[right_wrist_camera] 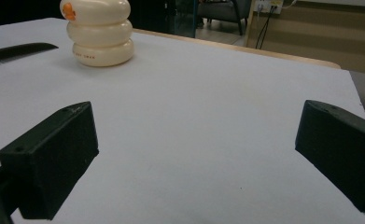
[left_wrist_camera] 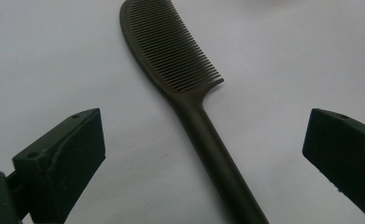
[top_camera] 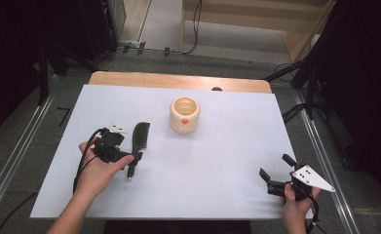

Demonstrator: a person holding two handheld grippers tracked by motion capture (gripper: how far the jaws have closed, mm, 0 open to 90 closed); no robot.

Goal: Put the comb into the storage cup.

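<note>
A dark comb (top_camera: 141, 135) lies flat on the white table cover (top_camera: 217, 161), left of centre, teeth end pointing away from me. My left gripper (top_camera: 132, 163) hovers over the comb's handle (left_wrist_camera: 208, 140), and its jaws stand wide open on either side without touching it. The comb's teeth (left_wrist_camera: 171, 46) are in plain sight beyond the jaws. Near the front right corner my right gripper (top_camera: 276, 166) is open over bare cover, with nothing between its fingers. My right gripper (right_wrist_camera: 194, 154) faces the far left of the table.
A cream ribbed cup (top_camera: 183, 114) with an orange mark stands upright at the middle back; the cup (right_wrist_camera: 101, 32) also appears far off in the right gripper view. A strip of wooden tabletop (top_camera: 178, 80) runs behind the cover. Cables and dark stands surround the table.
</note>
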